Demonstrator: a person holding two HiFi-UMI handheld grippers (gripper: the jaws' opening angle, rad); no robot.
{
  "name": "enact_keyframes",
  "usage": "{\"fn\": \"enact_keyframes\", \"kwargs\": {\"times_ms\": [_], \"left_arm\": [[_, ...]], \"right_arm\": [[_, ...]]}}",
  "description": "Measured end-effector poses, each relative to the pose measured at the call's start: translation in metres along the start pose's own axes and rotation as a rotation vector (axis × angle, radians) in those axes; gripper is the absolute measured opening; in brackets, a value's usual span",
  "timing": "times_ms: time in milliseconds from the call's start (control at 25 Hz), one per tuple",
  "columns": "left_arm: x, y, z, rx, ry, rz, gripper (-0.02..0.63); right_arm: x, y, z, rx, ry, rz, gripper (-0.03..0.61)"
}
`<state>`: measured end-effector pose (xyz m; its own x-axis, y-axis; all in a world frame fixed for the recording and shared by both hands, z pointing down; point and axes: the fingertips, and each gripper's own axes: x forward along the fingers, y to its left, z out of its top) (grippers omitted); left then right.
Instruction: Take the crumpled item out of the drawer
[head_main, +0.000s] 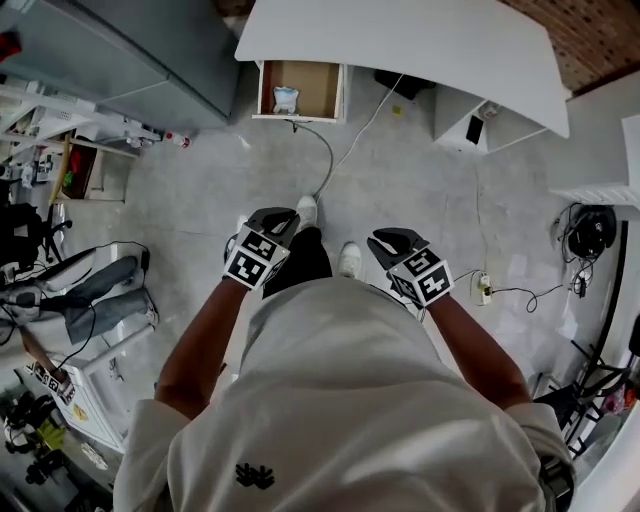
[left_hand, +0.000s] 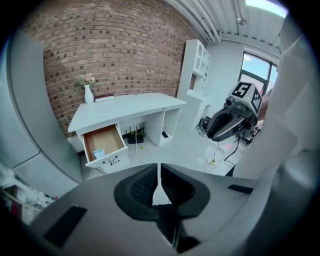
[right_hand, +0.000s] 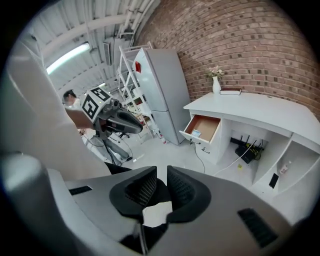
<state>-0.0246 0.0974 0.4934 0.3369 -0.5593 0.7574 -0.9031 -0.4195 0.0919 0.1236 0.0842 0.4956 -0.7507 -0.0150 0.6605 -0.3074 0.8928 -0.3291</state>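
Standing well back from the white desk (head_main: 400, 45), I am at the approach step: neither of my 2 grippers holds anything, and the reach into the drawer is not yet begun. My left gripper (left_hand: 158, 184) has its jaws pressed together, with only a hairline between the pads and nothing caught there; it points toward the desk from in front of my waist.

Ahead of it, the drawer (head_main: 300, 90) stands pulled out at the desk's left end, its wooden bottom showing. The crumpled item (head_main: 286, 99), a small pale wad, lies inside toward the drawer's front-left corner, close to the front panel. It is too small here to tell what it is made of. A cable (head_main: 325, 150) trails over the floor between me and the drawer.

My right gripper (right_hand: 161, 189) sits level with the left one, its jaws a narrow slot apart and empty, with only what lies below showing through.

As I judge it, the next move calls for walking up to the desk's left end while minding the cable. Then 1 pair of jaws must spread wide enough for the wad, come down over that front-left corner from above, close lightly, and lift straight up clear of the front panel.
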Motion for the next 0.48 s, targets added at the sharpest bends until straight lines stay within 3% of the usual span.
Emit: {"fn": "enact_keyframes", "kwargs": {"times_ms": [120, 480], "left_arm": [[0.025, 0.052, 0.016, 0.042, 0.028, 0.017, 0.026], [0.123, 0.246, 0.05, 0.187, 0.159, 0.025, 0.026]], "right_arm": [[0.005, -0.024, 0.015, 0.052, -0.02, -0.025, 0.084], [0.042, -0.121, 0.072, 0.228, 0.006, -0.213, 0.08]]}}
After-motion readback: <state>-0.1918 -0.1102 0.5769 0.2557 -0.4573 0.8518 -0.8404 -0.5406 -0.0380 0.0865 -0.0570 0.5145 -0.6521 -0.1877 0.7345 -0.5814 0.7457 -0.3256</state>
